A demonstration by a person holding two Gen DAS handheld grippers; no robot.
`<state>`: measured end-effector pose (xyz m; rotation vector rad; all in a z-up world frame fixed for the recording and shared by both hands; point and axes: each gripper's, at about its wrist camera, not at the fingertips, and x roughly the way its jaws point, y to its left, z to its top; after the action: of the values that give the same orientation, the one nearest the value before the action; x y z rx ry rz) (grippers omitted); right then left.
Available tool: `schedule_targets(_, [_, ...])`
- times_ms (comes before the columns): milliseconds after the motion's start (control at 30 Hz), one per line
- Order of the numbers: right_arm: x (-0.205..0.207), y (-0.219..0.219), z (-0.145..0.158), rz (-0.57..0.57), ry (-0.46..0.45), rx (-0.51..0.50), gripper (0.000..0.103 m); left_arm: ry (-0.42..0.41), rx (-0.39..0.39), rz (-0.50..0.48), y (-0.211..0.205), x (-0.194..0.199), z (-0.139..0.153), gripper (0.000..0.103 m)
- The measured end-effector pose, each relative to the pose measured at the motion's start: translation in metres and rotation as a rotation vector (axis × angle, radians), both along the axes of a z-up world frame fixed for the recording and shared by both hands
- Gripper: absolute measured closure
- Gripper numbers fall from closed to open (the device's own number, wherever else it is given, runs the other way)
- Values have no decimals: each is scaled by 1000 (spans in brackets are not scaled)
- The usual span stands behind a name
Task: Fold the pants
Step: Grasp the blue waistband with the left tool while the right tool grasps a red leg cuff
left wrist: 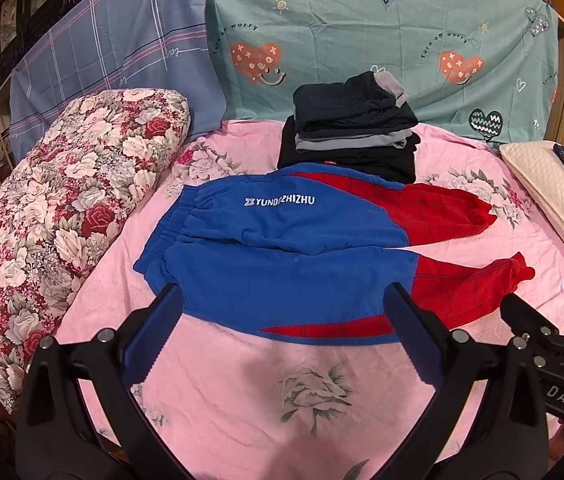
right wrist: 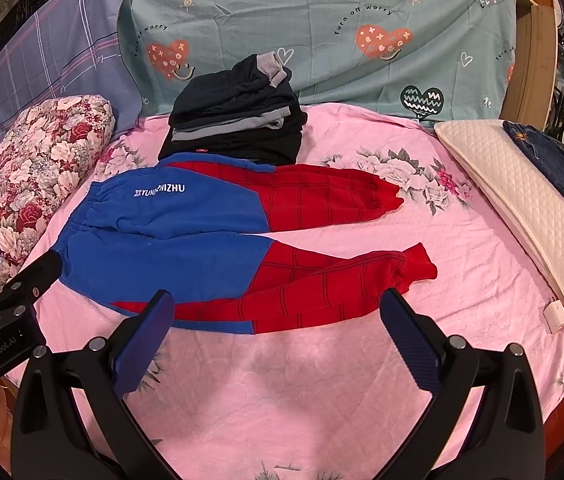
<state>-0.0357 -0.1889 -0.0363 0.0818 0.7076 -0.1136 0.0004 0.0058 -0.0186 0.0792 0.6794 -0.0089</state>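
Blue and red pants point(left wrist: 282, 248) lie spread flat on the pink bed sheet point(left wrist: 242, 392), waistband at the left, both red legs pointing right. They also show in the right wrist view point(right wrist: 218, 240). My left gripper point(left wrist: 284, 300) is open and empty, hovering over the near edge of the blue part. My right gripper point(right wrist: 278, 308) is open and empty, hovering over the near red leg. The right gripper's body shows at the right edge of the left wrist view point(left wrist: 542, 328). The left gripper's body shows at the left edge of the right wrist view point(right wrist: 14, 292).
A stack of folded dark clothes point(left wrist: 350, 128) sits just behind the pants. A floral quilt roll point(left wrist: 54, 216) lies along the left. A white pillow point(right wrist: 522, 208) with dark jeans point(right wrist: 562, 168) lies at the right. A small white charger point(right wrist: 554, 314) rests beside the pillow.
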Motion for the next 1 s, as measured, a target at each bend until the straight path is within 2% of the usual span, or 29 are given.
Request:
schedule_targets(133, [1, -2, -10, -4, 8, 2, 1, 113, -15, -1, 4, 18, -22, 2])
schedule_targets(167, [-2, -10, -24, -25, 27, 10, 1, 161, -36, -5, 8, 24, -35, 2])
schedule_targets(233, [-1, -10, -19, -23, 25, 11, 1, 218, -55, 13, 16, 34, -53, 2])
schedule_targets(267, [-4, -24, -37, -56, 64, 41, 1, 259, -85, 33, 27, 41, -67, 2])
schedule_targets(367, [-5, -33, -49, -71, 95, 69, 1, 335, -188, 99, 64, 60, -93, 2])
schedule_targets(533, [-8, -29, -54, -71, 117, 69, 1, 358, -303, 237, 141, 113, -117, 2])
schedule_targets(633, [-15, -22, -49, -67, 118, 59, 1, 427, -442, 295, 190, 146, -138, 4])
schedule_targets(667, [-20, -18, -44, -71, 118, 55, 1, 438, -465, 304, 197, 151, -142, 4])
schedule_targets(733, [-11, -32, -33, -75, 123, 62, 1, 472, -530, 311, 213, 161, -154, 13])
schedule_targets(767, [-17, -38, -33, -95, 133, 66, 1, 490, -561, 309, 218, 165, -160, 19])
schedule_targets(800, [-10, -45, -34, -95, 131, 67, 1, 474, -569, 316, 222, 166, -159, 30])
schedule_targets(833, [-5, -54, -41, -104, 133, 68, 1, 464, -569, 318, 223, 167, -158, 51])
schedule_targets(867, [0, -57, -44, -110, 137, 68, 1, 478, -569, 306, 226, 171, -160, 78])
schedule_targets(933, [3, -77, -51, -144, 154, 65, 1, 482, -588, 312, 235, 177, -162, 92])
schedule_targets(967, [0, -94, -51, -178, 163, 59, 1, 459, -634, 316, 243, 174, -164, 98])
schedule_targets(1000, [4, -99, -50, -184, 168, 63, 1, 450, -684, 315, 249, 172, -166, 98])
